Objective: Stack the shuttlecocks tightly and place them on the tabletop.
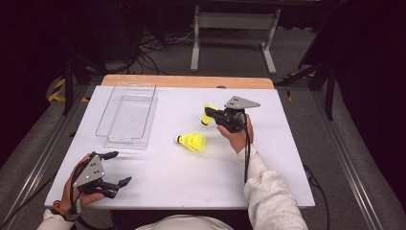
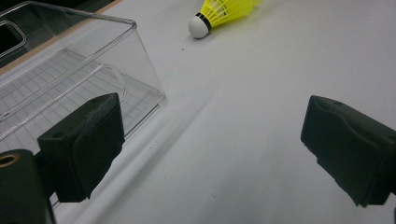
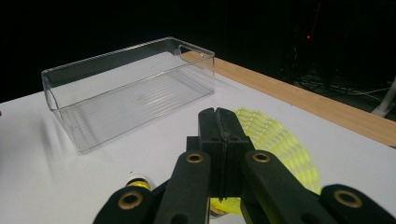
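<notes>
my right gripper point(image 1: 210, 114) is out over the far middle of the white table point(image 1: 268, 158), and its jaws are clenched on a yellow shuttlecock point(image 1: 208, 114); in the right gripper view the two black jaws point(image 3: 218, 140) stand pressed together with the yellow mesh skirt point(image 3: 275, 140) spreading out behind and to the right of them, so i am grasping it by the skirt. from the high view the held shuttlecock sits just at the jaw tips, at the left of my right hand point(image 1: 237, 136), and i cannot tell whether it rests on the table or hangs just above it. a second yellow shuttlecock point(image 1: 192, 141) lies on its side on the table nearer to me, its white cork tip pointing left, apart from the held one; it also shows at the top of the left gripper view point(image 2: 219, 13). my left gripper point(image 1: 117, 168) is low at the near left corner of the table, jaws released and spread wide with bare table between them, gripping nothing. a clear plastic bin point(image 1: 128, 117) stands on the far left part of the table, well apart from my right gripper; in the left gripper view its near corner point(image 2: 140, 65) sits just beyond my left-hand jaw. behind the table edge a strip of bare wood point(image 1: 186, 81) shows.
</notes>
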Action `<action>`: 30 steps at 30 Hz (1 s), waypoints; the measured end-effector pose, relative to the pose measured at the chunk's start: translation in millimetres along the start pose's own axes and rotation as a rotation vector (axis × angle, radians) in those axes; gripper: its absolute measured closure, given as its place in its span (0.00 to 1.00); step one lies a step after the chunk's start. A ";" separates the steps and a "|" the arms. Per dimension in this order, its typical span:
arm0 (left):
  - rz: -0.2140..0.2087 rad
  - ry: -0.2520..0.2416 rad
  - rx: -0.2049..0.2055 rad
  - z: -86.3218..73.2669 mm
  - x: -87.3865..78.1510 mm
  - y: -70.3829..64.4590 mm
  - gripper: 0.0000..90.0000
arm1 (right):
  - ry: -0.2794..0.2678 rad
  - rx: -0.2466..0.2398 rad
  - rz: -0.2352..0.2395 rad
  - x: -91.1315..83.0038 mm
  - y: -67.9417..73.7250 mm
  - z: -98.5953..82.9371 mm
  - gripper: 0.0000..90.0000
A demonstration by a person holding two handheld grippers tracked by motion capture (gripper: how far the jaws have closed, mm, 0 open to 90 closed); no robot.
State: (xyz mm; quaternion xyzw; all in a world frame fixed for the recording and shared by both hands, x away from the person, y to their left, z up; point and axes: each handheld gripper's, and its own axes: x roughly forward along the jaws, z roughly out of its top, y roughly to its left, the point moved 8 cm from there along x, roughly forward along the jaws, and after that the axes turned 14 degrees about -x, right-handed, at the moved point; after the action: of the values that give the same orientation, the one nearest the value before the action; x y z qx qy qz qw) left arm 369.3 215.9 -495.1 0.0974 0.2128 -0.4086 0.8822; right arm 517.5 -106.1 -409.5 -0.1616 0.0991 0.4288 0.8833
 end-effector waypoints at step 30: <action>0.004 -0.006 0.011 1.4 -2.1 -0.4 0.08 | -0.019 -0.013 -0.023 -42.0 14.9 -5.4 1.00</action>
State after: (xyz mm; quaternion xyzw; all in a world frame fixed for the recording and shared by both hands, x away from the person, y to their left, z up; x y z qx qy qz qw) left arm 368.2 216.6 -492.9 0.1014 0.2079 -0.4084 0.8830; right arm 479.8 -129.9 -404.3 -0.1643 0.0864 0.4209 0.8879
